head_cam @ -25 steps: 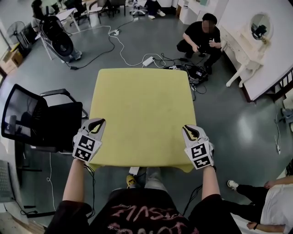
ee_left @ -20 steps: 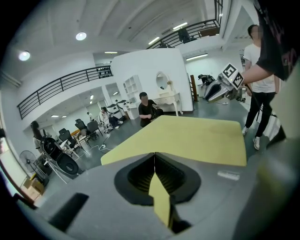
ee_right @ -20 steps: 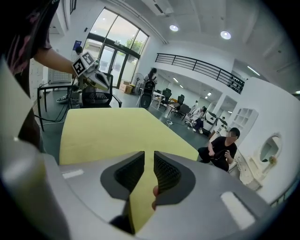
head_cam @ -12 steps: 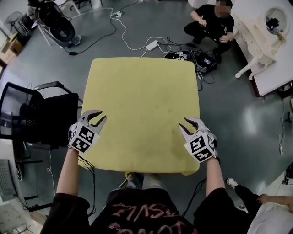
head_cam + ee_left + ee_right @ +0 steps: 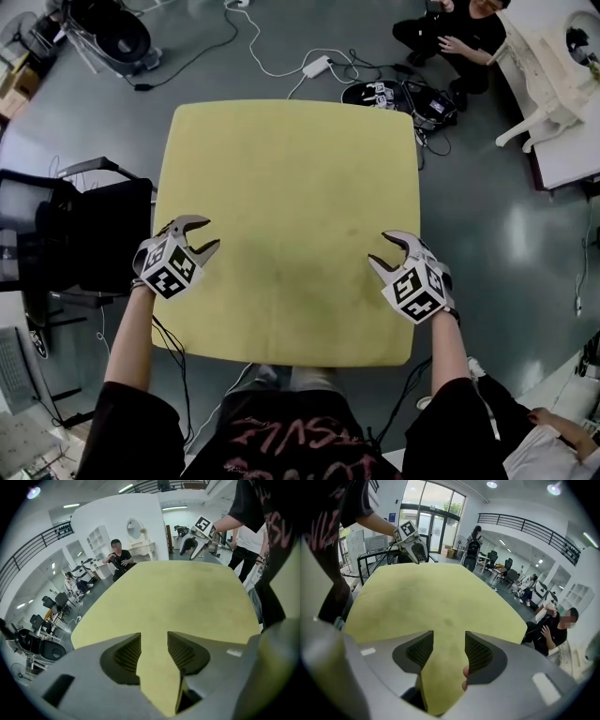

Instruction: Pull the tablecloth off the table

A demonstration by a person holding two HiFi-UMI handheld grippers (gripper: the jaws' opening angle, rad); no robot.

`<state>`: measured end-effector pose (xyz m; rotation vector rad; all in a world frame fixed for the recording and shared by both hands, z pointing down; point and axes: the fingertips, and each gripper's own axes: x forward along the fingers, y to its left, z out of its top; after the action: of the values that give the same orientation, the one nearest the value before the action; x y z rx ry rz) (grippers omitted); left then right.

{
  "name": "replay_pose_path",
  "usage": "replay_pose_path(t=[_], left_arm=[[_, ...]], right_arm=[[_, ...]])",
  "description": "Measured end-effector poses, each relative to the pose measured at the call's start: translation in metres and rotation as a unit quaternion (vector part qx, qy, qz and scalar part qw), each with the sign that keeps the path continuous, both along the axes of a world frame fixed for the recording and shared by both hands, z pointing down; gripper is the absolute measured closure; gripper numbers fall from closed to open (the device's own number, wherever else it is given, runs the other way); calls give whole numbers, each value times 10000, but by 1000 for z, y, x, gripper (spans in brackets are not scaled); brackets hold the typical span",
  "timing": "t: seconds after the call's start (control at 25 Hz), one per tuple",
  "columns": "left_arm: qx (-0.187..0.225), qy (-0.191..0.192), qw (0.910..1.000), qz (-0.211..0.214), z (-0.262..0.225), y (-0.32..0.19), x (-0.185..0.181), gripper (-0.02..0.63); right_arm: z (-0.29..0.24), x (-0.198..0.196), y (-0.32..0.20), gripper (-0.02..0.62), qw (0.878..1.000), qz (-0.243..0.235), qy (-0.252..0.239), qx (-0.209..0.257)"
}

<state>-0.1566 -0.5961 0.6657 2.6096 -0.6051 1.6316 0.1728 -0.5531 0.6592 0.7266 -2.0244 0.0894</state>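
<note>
A yellow tablecloth point(image 5: 291, 216) lay spread flat and smooth, covering the whole top of a square table, seen from above. The person stood at its near edge with both arms stretched out. The left gripper point(image 5: 208, 234) hovered over the cloth's left side and the right gripper point(image 5: 379, 250) over its right side, both pointing inward. Each gripper's jaws were opening, released, with only the cloth's surface showing between the parted pads and nothing gripped. A black chair point(image 5: 89, 234) stood just left of the table. On the grey floor beyond, cables point(image 5: 281, 66) trailed near a crouching person point(image 5: 459, 33).
</note>
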Motion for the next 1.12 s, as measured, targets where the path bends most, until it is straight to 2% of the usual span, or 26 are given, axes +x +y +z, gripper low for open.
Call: replay_pose_path(t=[0.24, 0.76, 0.96, 1.12], left_arm=[[-233, -116, 9997, 31, 27, -26, 0, 403], [-463, -593, 9954, 598, 68, -53, 8, 365], [-622, -509, 9945, 667, 73, -57, 9, 334], [-835, -499, 9919, 815, 74, -59, 12, 331]], right_arm=[[27, 7, -28, 359, 9995, -187, 130, -206], [69, 5, -48, 290, 9941, -633, 327, -820], [76, 5, -52, 268, 9917, -687, 297, -1044], [80, 6, -54, 255, 9873, -710, 207, -1410]])
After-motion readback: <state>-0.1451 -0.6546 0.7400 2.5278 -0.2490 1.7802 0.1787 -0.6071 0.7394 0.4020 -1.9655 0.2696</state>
